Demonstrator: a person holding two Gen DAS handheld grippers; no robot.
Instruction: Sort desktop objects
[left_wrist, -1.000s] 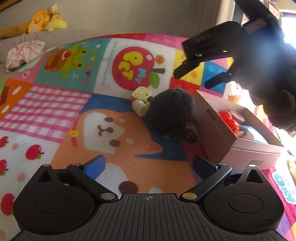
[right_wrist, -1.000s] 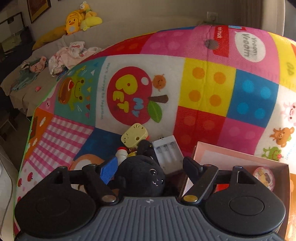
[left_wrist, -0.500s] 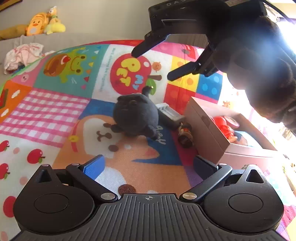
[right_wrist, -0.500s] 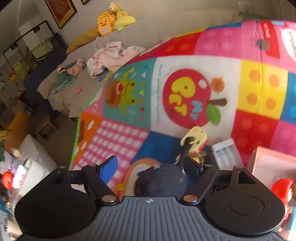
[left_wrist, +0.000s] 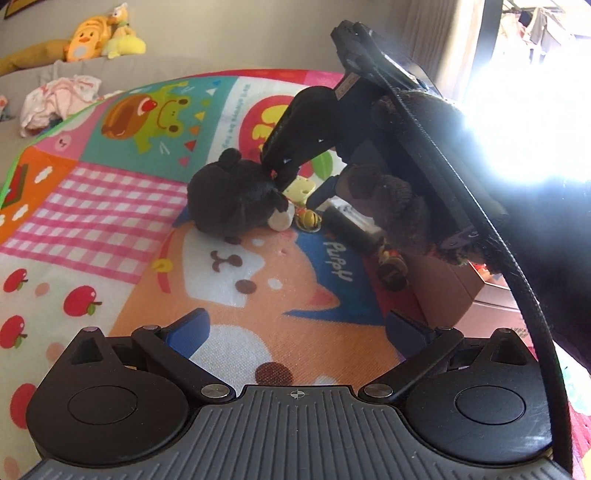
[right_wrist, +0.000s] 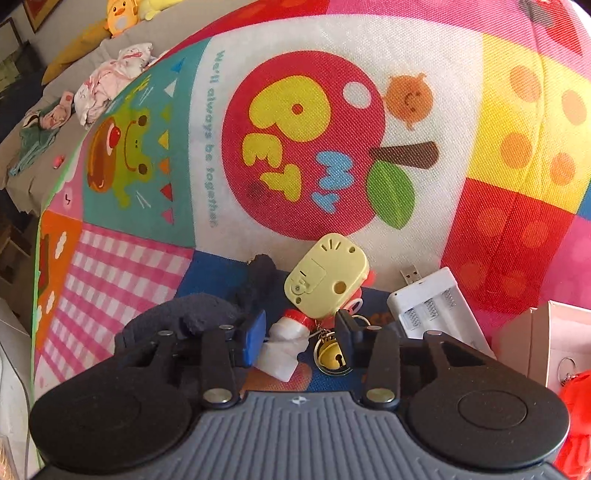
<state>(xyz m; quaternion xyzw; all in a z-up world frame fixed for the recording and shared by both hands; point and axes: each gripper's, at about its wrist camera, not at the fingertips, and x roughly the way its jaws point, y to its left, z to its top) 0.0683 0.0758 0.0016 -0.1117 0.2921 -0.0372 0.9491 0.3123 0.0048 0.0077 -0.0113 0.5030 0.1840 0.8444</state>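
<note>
My right gripper (right_wrist: 301, 334) hangs low over the play mat with its jaws closing around a small keychain toy (right_wrist: 327, 280), which has a pale yellow head, a white and red body and a gold bell (right_wrist: 328, 356). A gap shows on both sides, so the pads do not press on it. A black plush (right_wrist: 177, 321) lies just left of the blue pad. In the left wrist view the right gripper (left_wrist: 295, 184) reaches down beside the black plush (left_wrist: 232, 199). My left gripper (left_wrist: 299, 328) stays open over the mat, holding nothing.
A white battery charger (right_wrist: 436, 306) lies right of the toy. A pink box (right_wrist: 543, 332) holding a red toy (right_wrist: 576, 387) stands at the right edge. A small brown figure (left_wrist: 391, 266) lies by the box (left_wrist: 454, 291). Beyond the mat are clothes (right_wrist: 110, 77) and yellow plush toys (left_wrist: 103, 37).
The right gripper came down from above to the mat beside the plush, and its jaws narrowed around the keychain toy. The black plush now lies further left. The left gripper stayed put.
</note>
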